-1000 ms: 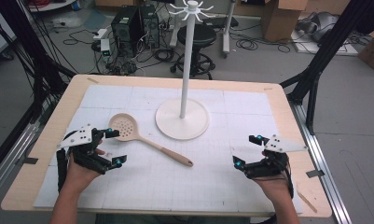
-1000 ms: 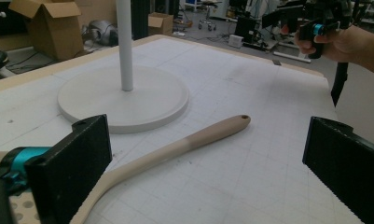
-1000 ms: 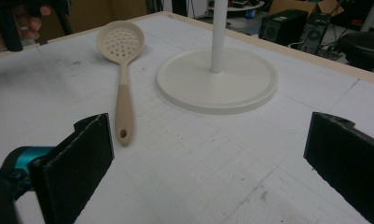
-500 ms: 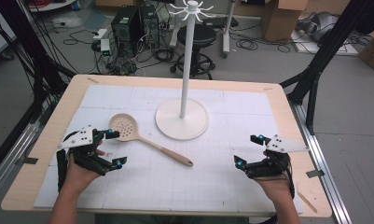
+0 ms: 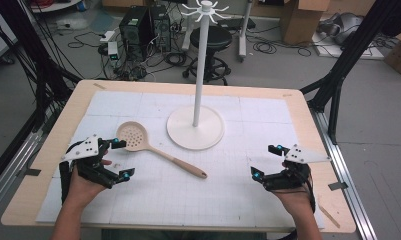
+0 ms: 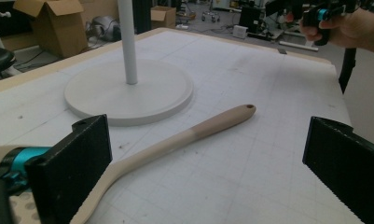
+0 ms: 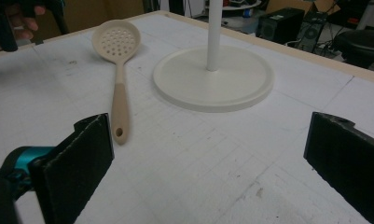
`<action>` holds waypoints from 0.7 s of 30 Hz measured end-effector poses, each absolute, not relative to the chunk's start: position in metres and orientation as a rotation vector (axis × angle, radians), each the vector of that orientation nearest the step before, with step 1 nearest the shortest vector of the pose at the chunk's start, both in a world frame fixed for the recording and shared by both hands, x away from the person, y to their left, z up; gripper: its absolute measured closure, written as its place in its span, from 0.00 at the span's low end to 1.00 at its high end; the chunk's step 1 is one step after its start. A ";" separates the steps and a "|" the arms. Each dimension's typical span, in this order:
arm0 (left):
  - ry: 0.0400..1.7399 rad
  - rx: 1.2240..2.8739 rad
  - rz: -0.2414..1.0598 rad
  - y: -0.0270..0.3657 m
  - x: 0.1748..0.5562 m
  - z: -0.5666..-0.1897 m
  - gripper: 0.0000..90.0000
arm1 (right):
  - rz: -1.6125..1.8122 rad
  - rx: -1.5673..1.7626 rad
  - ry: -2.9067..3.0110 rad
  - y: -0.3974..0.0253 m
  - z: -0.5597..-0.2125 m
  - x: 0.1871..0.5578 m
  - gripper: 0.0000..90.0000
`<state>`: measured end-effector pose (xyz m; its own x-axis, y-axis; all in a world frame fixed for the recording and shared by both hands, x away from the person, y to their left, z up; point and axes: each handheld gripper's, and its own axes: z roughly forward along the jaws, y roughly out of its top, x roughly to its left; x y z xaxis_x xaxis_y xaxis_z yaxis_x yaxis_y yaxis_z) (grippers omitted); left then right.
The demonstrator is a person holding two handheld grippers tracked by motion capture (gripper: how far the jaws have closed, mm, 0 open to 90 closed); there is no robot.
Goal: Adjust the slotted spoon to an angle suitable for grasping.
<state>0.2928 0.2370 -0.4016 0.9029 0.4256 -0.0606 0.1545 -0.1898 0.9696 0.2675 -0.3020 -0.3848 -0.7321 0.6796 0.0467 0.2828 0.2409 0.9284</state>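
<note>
A beige slotted spoon (image 5: 155, 150) lies flat on the white mat, bowl toward the left rear, handle (image 6: 184, 135) running to the right front. Its perforated bowl (image 7: 116, 38) is plain in the right gripper view. A white stand (image 5: 196, 126) with a round base, a tall pole and hooks on top rises at mid table. My left gripper (image 5: 122, 157) hovers open just left of the spoon's bowl, jaws wide with nothing between. My right gripper (image 5: 267, 161) is open near the front right, well apart from the spoon.
The white gridded mat (image 5: 238, 195) covers a wooden table (image 5: 313, 125). Beyond the far edge are computer towers (image 5: 138, 25), a black stool (image 5: 213, 40), cables and cardboard boxes. A black frame leg (image 5: 338, 80) stands at the right.
</note>
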 end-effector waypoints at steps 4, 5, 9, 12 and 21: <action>0.419 1.838 0.259 0.220 0.302 -0.393 0.02 | 1.496 0.889 2.150 -0.304 -0.385 0.268 0.00; 0.418 1.863 0.254 0.215 0.305 -0.390 0.02 | 1.503 0.891 2.148 -0.305 -0.385 0.268 0.00; 0.389 1.922 0.242 0.198 0.316 -0.375 0.02 | 1.506 0.888 2.149 -0.305 -0.385 0.268 0.00; 0.377 1.968 0.221 0.187 0.325 -0.369 0.02 | 1.504 0.880 2.158 -0.302 -0.385 0.268 0.00; 0.345 2.073 0.161 0.166 0.337 -0.358 0.08 | 1.490 0.889 2.180 -0.299 -0.390 0.269 0.00</action>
